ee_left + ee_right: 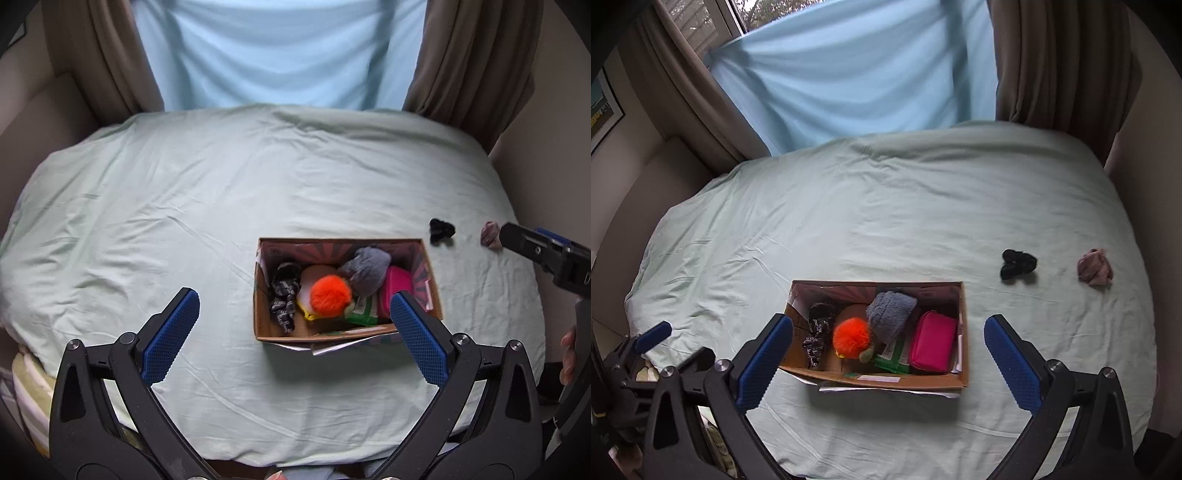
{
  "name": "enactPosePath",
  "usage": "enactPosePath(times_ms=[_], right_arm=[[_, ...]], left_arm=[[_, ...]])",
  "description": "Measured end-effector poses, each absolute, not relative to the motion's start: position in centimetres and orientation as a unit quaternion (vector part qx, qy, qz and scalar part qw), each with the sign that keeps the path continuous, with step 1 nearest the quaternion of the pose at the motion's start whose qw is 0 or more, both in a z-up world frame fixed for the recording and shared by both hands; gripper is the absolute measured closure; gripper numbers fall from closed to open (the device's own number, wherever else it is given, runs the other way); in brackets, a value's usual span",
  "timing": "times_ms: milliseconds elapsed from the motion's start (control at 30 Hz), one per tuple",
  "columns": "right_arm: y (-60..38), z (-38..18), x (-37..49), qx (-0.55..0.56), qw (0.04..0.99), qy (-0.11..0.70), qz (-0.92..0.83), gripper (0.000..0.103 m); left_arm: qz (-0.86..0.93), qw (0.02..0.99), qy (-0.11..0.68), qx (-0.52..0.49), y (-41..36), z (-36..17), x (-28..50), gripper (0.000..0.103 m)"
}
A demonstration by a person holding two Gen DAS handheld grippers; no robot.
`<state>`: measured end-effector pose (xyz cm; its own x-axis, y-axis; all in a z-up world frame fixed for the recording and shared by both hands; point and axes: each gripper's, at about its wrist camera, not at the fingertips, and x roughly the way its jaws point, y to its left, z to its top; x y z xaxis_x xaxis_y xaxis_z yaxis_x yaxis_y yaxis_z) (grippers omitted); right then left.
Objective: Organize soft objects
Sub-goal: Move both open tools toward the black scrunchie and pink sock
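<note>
Our left gripper (295, 332) has its blue-padded fingers (171, 334) spread wide with nothing between them, hovering over the pale green bedsheet (184, 206). Our right gripper (888, 354) is likewise splayed open and empty; in its own view the left pad sits just in front of the box's near left corner. From the left wrist view the right gripper shows only from the side at 3 o'clock, close to a pinkish crumpled cloth (490, 235).

Between the left gripper's fingers, toward 12 o'clock, stands an open cardboard box (271, 330) on the sheet. Inside it we see, from 9 o'clock to 3 o'clock: a black-and-white patterned fabric piece (283, 295), an orange fluffy ball (330, 295) near the middle, a grey fuzzy item (365, 271) resting above it toward the far wall, a green packet (364, 310) partly beneath, and a bright pink pouch (397, 288) against the right wall.

Outside the box, at about 2 o'clock from it, a small black bundle (1017, 265) lies on the sheet, well apart from the box. Further out at 3 o'clock from that bundle lies the pinkish cloth, apart from it.

Beyond the bed at 12 o'clock hangs a light blue sheet (857, 81) flanked by brown curtains (1052, 62).
</note>
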<state>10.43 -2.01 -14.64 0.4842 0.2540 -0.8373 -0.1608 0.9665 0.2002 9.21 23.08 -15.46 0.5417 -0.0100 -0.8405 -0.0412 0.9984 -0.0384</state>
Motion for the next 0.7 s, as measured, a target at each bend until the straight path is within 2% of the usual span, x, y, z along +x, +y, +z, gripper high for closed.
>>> enactPosePath(times_ms=[333,533,700], right_arm=[[-7.9,-8.4,4.4,0.041,0.906,0.415,0.072,0.000],[-11.8,-5.2,1.9,0.041,0.933,0.355,0.023,0.000],[-14.7,-4.7,1.3,0.044,0.938,0.343,0.001,0.000]], left_arm=[[-0.024,0.912,0.408,-0.030,18.3,-9.7,6.0,0.000],[-0.052,0.918,0.391,-0.027,14.4,-8.7,5.4,0.000],[-0.067,0.919,0.389,-0.008,10.4,-8.5,6.1,0.000]])
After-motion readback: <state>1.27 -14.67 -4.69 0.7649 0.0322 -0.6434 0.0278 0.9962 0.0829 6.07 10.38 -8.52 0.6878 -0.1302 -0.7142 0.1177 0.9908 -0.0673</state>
